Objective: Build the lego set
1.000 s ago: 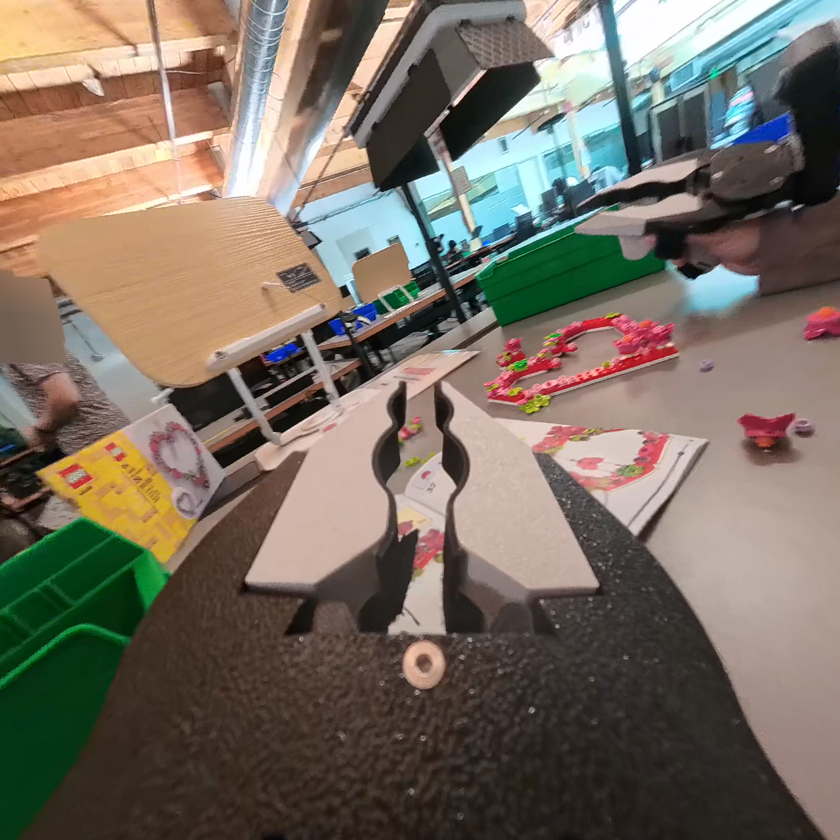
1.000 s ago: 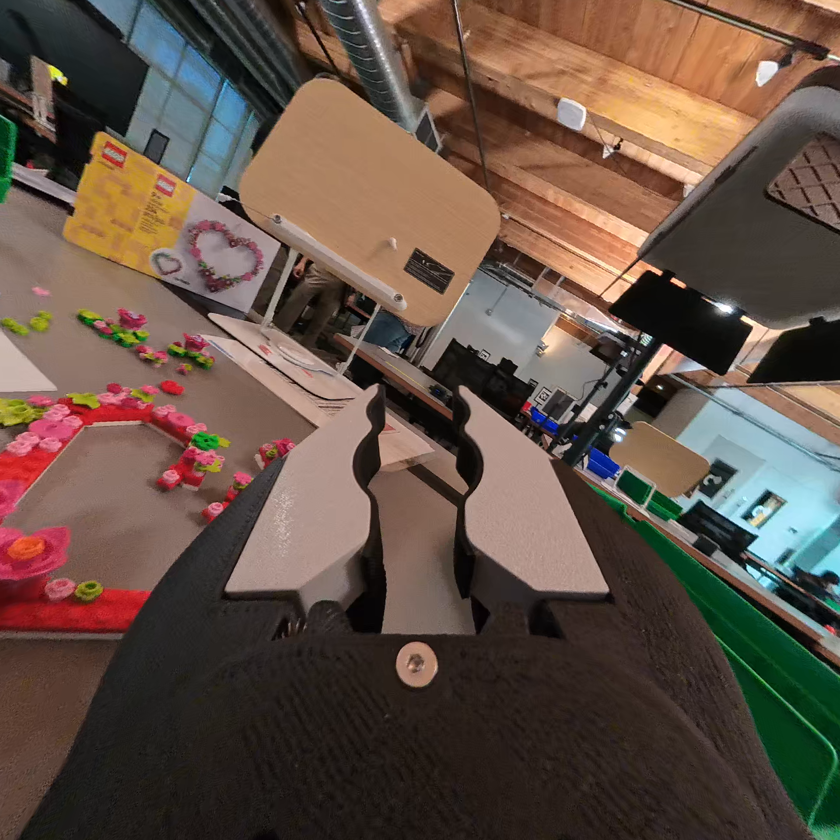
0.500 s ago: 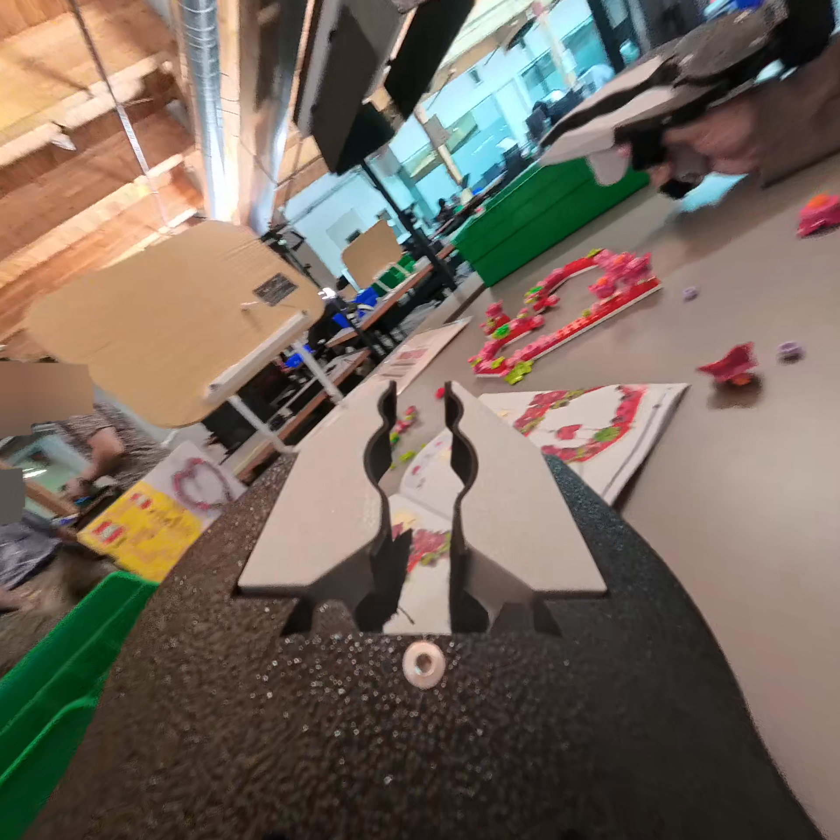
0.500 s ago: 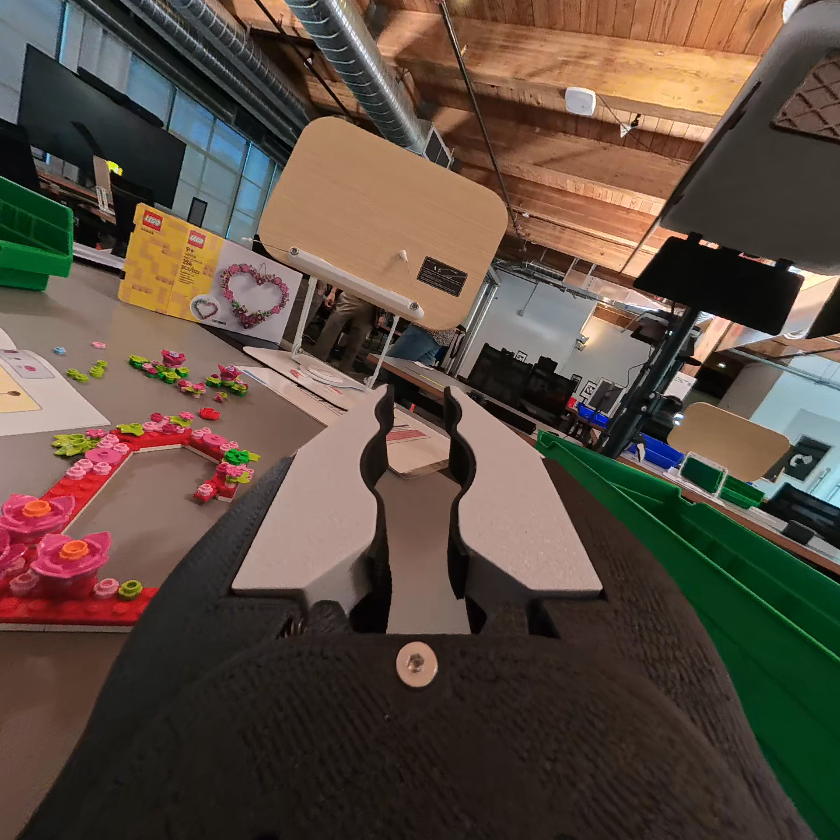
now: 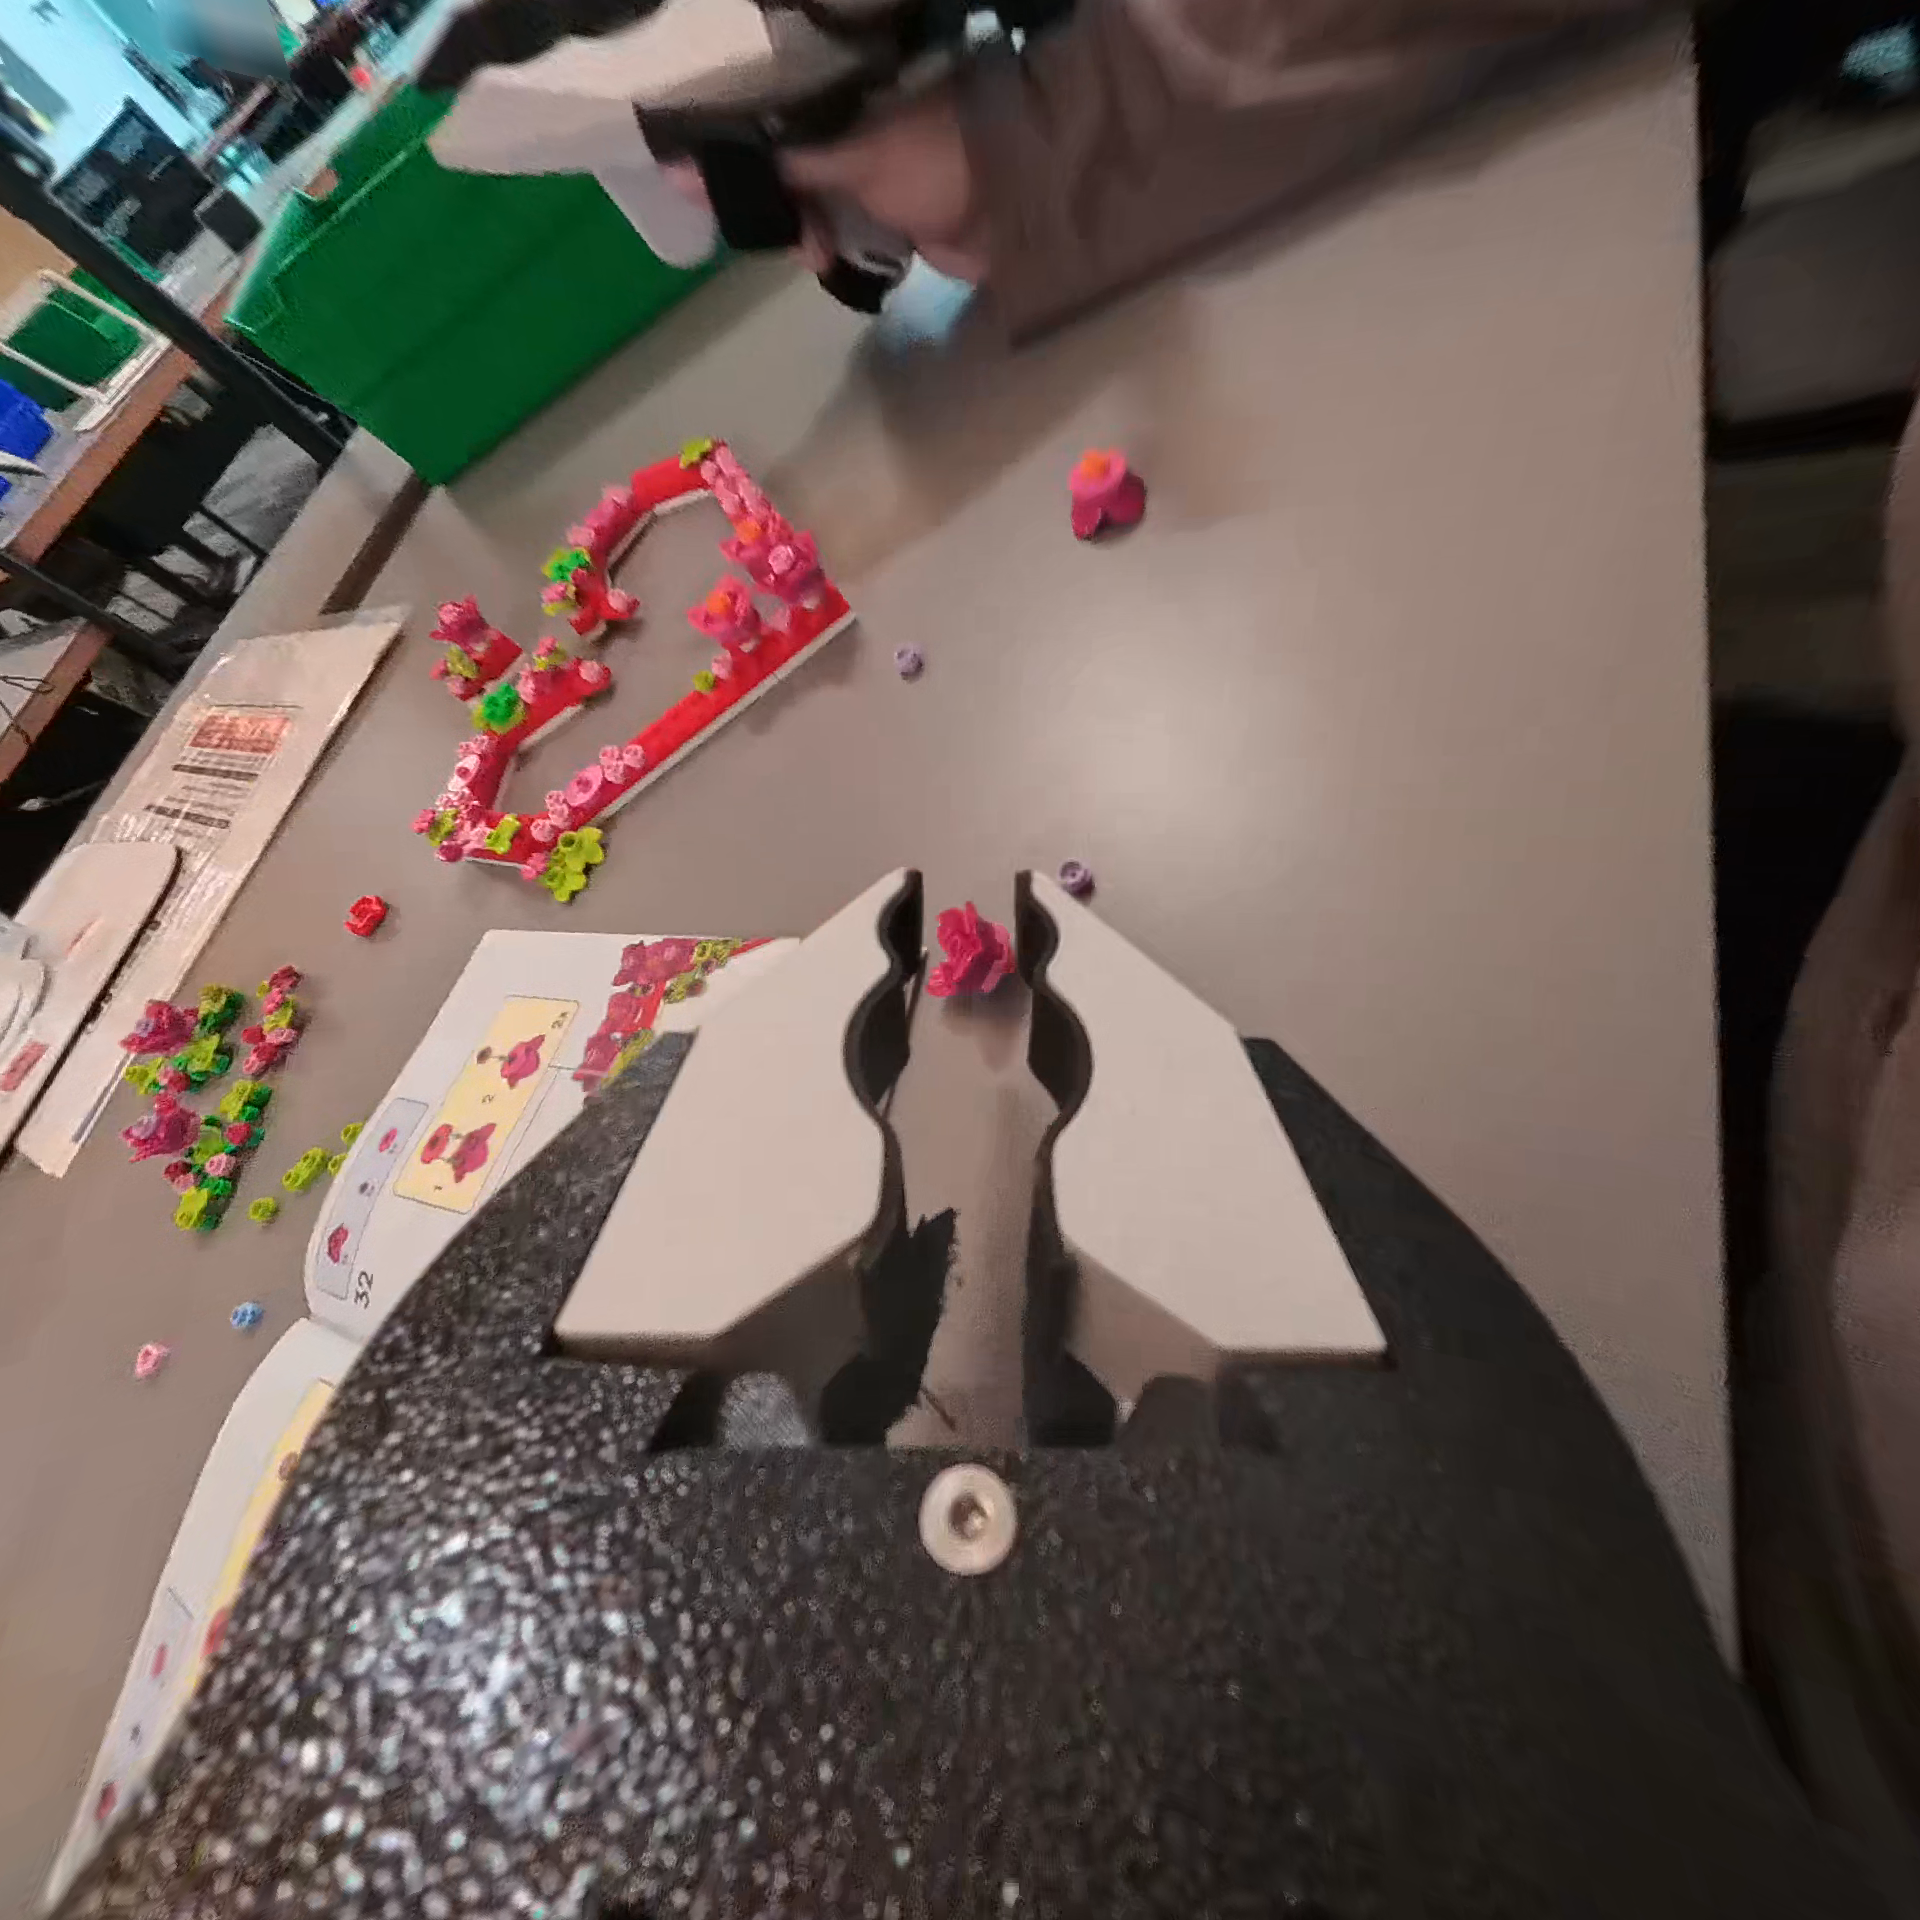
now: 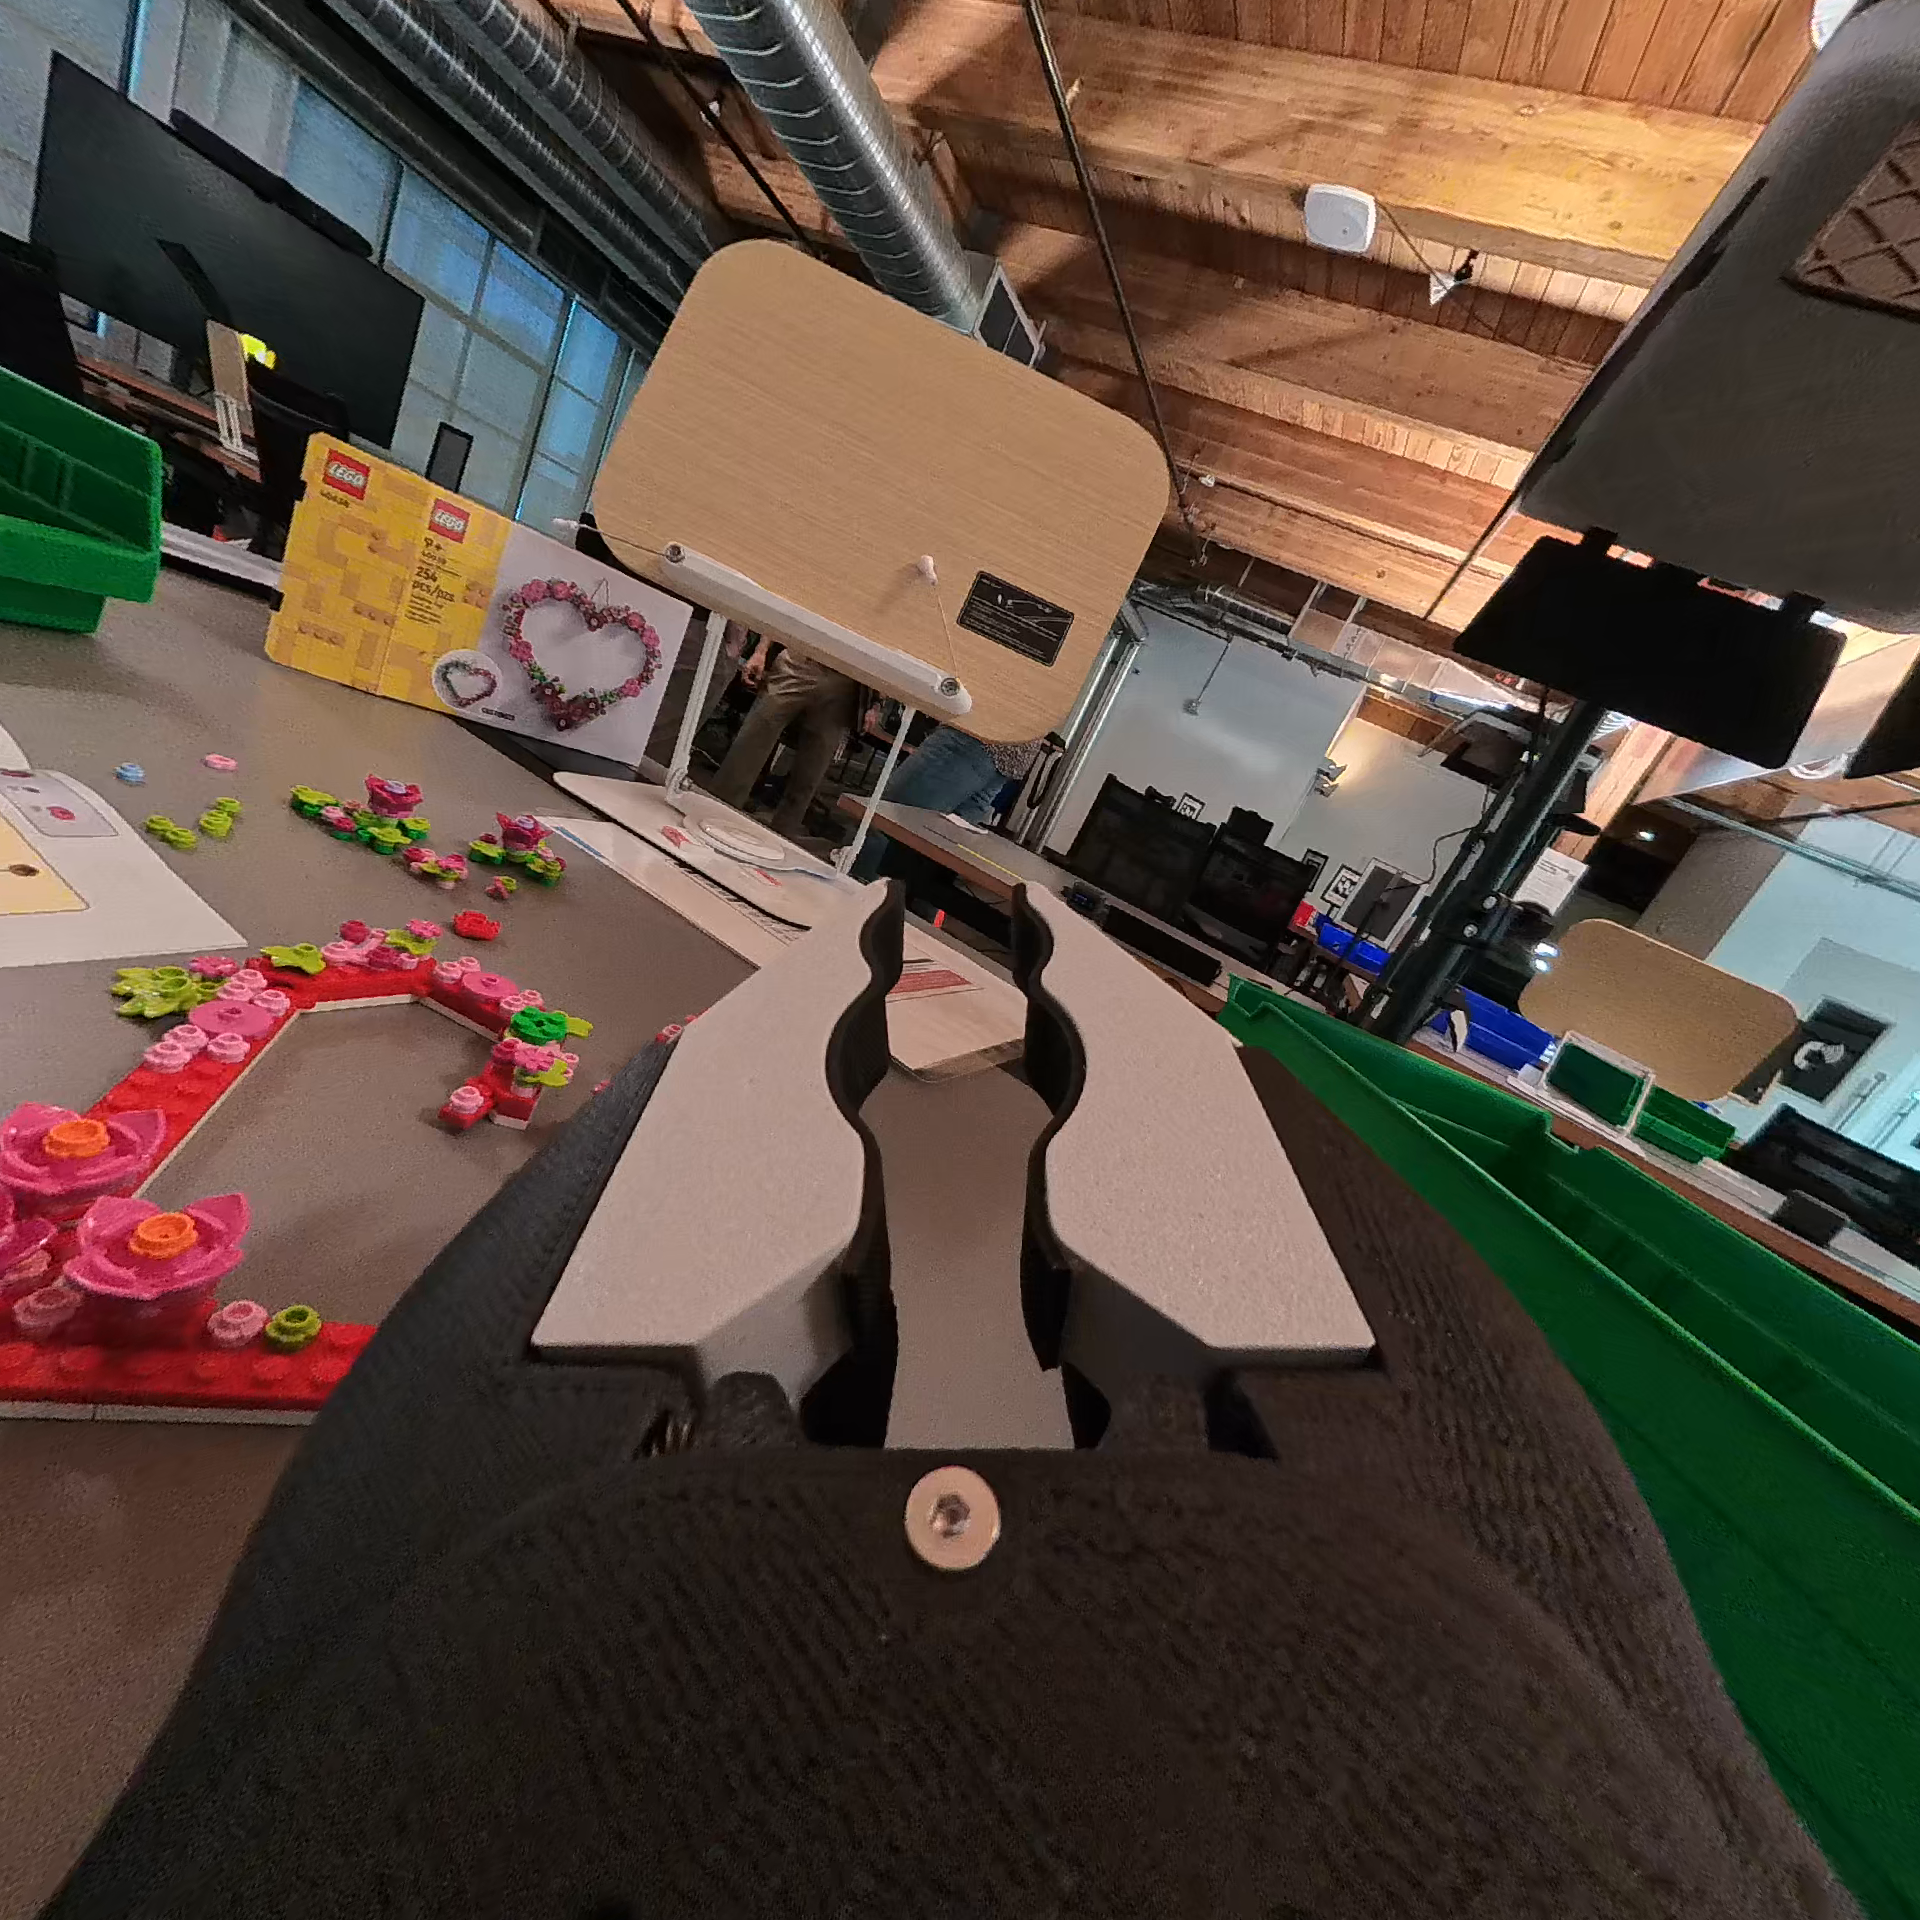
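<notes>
A red heart-shaped frame (image 5: 665, 665) with pink flowers and green leaves lies on the grey table; it also shows in the right wrist view (image 6: 208, 1060). My left gripper (image 5: 968, 894) is open and empty, pointing down at a loose magenta flower (image 5: 971, 951) that lies on the table in line with the gap between its fingertips. A second magenta flower (image 5: 1103, 490) with an orange centre lies farther off. My right gripper (image 6: 954, 904) is open and empty, held low beside the frame; it shows blurred at the top of the left wrist view (image 5: 582, 135).
An open instruction booklet (image 5: 488, 1101) lies left of the left gripper. Loose pink and green pieces (image 5: 208, 1081) lie beyond it. Small lilac studs (image 5: 1076, 878) lie on the table. A green bin (image 6: 1662, 1351) stands on the right, the yellow set box (image 6: 416, 592) and a wooden book stand (image 6: 883, 488) at the back. Some 30 centimeters of space lies between my two pairs of fingers.
My left gripper has tilted down and swung right, from over the booklet to the loose magenta flower. My right gripper has drifted slightly and levelled; both stay open.
</notes>
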